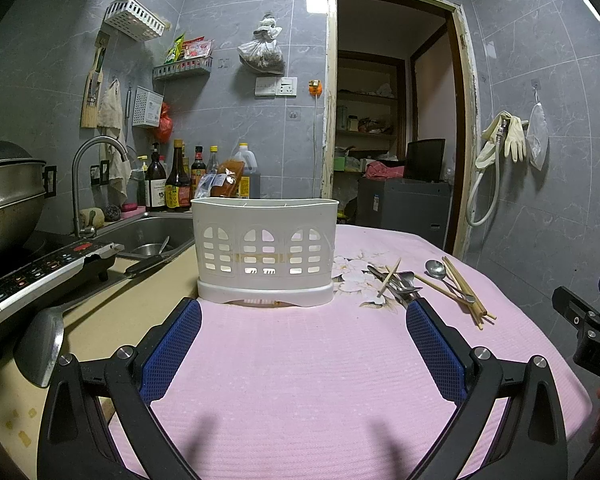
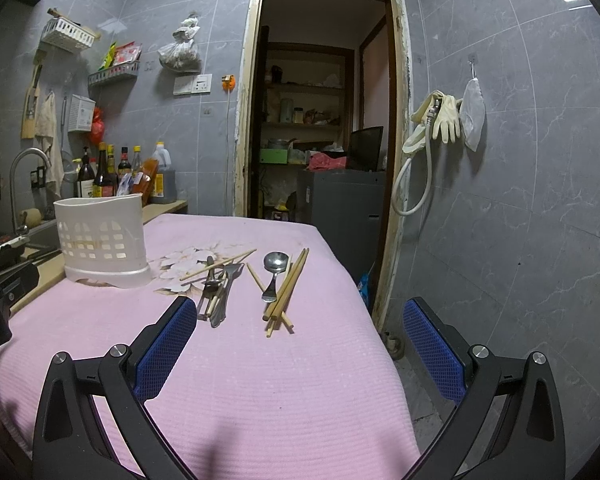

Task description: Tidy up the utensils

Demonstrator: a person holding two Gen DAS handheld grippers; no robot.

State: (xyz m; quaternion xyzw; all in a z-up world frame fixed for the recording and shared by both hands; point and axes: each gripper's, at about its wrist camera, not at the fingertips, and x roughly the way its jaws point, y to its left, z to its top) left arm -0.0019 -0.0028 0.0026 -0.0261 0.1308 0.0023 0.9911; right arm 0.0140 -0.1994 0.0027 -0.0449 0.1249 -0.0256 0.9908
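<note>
Currently both grippers, left [image 1: 304,334] and right [image 2: 300,330], gape empty; my risk: crossed chopsticks [image 2: 286,290] scattering when pinched.

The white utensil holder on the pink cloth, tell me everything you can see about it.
The white utensil holder looks like plastic: a tall curved-front caddy with an open top, three arched groups of cut-out slots in its front, and a wider drip base below. It stands upright on the pink cloth, near the sink side. Yellowish staining shows through the slots. Neither gripper touches it; the utensils lie apart, to its right.
</note>
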